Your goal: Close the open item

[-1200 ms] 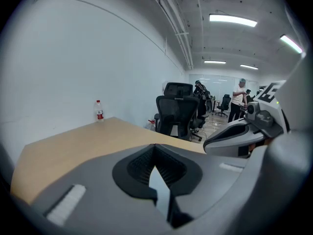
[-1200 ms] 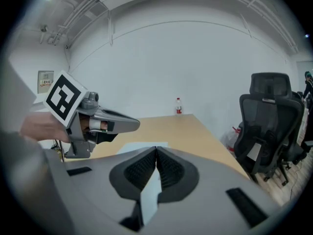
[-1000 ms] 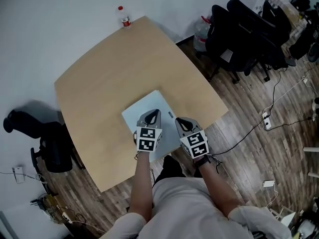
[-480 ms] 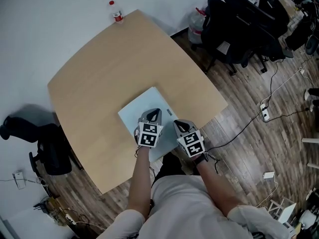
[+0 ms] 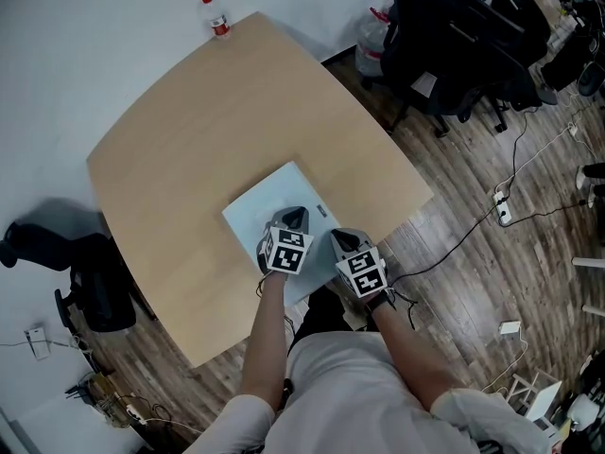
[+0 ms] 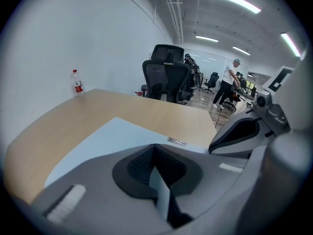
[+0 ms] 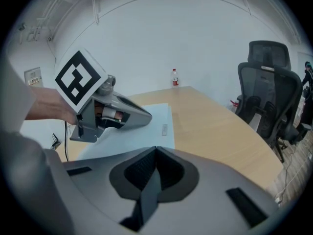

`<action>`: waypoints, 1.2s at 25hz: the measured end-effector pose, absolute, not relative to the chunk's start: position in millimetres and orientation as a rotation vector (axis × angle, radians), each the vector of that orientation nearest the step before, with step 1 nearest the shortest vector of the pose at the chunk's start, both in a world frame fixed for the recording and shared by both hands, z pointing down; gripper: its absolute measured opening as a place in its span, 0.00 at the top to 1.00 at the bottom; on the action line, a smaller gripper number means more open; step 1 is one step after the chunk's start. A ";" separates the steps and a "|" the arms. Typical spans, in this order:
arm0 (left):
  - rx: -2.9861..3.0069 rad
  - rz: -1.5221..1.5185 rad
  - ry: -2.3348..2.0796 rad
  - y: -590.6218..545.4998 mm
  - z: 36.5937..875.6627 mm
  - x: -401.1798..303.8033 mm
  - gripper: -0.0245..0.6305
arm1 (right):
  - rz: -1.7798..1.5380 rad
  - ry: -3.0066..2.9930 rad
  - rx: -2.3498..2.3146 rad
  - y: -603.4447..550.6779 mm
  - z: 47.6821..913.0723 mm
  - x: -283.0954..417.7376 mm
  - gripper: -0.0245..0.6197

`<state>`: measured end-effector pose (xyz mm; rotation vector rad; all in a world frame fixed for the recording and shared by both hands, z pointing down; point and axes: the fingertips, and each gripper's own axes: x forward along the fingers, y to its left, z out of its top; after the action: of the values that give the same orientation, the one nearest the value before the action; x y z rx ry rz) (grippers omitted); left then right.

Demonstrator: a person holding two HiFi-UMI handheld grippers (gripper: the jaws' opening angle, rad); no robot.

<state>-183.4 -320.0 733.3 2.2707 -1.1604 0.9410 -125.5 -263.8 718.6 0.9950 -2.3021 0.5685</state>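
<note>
A flat pale blue rectangular item (image 5: 260, 208) lies on the wooden table (image 5: 236, 112) near its front edge, with a small label (image 6: 176, 142) on its right side. It looks flat, with no raised lid showing. My left gripper (image 5: 295, 216) rests low over the item's near right part, jaws shut with nothing between them (image 6: 155, 147). My right gripper (image 5: 342, 236) sits just right of it at the item's near corner, also shut and empty (image 7: 156, 150). The left gripper (image 7: 142, 115) appears in the right gripper view, above the blue item (image 7: 159, 114).
A small water bottle (image 5: 216, 17) stands at the table's far corner. Black office chairs (image 5: 454, 36) crowd the floor to the right, and another black chair (image 5: 85, 272) sits at the left. Cables (image 5: 510, 206) run across the wooden floor. A person (image 6: 227, 82) stands far off in the room.
The head view has shifted slightly. Both grippers stay shut at the item's near right corner, the left one a touch further over it.
</note>
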 end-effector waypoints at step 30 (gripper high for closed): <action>2.236 1.026 -1.210 -321.2 753.5 -178.5 0.95 | 0.678 -2.261 0.923 -262.5 732.4 -125.5 0.94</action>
<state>-178.5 -321.2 753.5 2.2357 -1.2098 1.0262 -125.5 -262.5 732.4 0.9234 -2.2607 0.6779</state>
